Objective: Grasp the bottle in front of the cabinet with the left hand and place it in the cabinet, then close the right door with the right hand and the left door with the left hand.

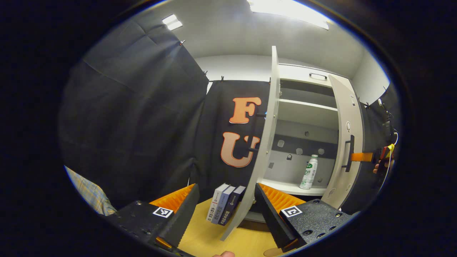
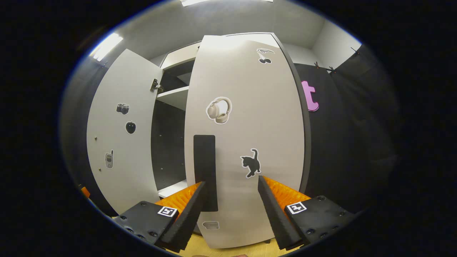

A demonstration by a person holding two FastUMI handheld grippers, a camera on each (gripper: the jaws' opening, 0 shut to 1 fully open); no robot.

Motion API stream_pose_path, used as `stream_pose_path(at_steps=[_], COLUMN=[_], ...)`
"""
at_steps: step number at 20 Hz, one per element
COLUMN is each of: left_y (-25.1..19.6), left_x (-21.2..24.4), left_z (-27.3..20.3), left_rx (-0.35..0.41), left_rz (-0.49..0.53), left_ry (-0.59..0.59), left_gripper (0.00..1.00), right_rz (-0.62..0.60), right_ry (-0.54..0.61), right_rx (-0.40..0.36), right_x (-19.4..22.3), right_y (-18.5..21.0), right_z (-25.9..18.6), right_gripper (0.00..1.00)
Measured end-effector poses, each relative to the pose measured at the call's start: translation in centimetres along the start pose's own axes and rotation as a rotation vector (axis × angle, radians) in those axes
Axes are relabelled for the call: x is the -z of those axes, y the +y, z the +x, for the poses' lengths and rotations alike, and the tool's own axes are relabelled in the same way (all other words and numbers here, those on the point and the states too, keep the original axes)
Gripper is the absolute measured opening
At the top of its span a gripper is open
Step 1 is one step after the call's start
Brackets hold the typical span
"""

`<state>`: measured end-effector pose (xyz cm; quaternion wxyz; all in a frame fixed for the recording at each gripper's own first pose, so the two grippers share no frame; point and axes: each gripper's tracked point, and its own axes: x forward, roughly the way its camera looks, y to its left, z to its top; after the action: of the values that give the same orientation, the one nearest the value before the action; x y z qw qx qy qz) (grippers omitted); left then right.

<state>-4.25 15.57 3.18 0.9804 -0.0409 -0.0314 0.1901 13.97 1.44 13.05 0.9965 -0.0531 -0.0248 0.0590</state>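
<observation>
The right gripper (image 2: pixel 231 185), its fingers spread wide and holding nothing, faces the pale right cabinet door (image 2: pixel 246 142); the tall upright black handle (image 2: pixel 205 171) sits lower-centre, just ahead.

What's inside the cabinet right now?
The bottle stands upright on the cabinet lower shelf; the shelf above looks bare. The right door covers the right part.
</observation>
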Motion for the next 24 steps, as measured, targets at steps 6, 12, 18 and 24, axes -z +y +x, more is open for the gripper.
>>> stream_pose_path(at_steps=[6,12,18,24], left_y=[3.7,2.5,0.3,-2.1], left_x=[-3.2,-5.3,-6.9,-6.8], left_z=[4.0,9.1,12.3,12.2], left_rx=[-0.065,-0.008,0.036,0.08], left_rz=[0.044,-0.041,0.032,0.151], left_ry=[-0.033,-0.042,-0.075,-0.091], left_gripper=[0.95,0.94,0.94,0.94], right_rz=[0.055,0.029,0.052,0.046], right_ry=[0.021,-0.005,0.003,-0.007], right_rx=[-0.002,0.045,0.077,0.173], right_x=[0.5,0.5,1.1,2.6], right_y=[0.5,-0.6,-3.1,-8.0], right_z=[1.5,-0.1,-6.2,-11.4], right_gripper=[0.95,0.95,0.95,0.95])
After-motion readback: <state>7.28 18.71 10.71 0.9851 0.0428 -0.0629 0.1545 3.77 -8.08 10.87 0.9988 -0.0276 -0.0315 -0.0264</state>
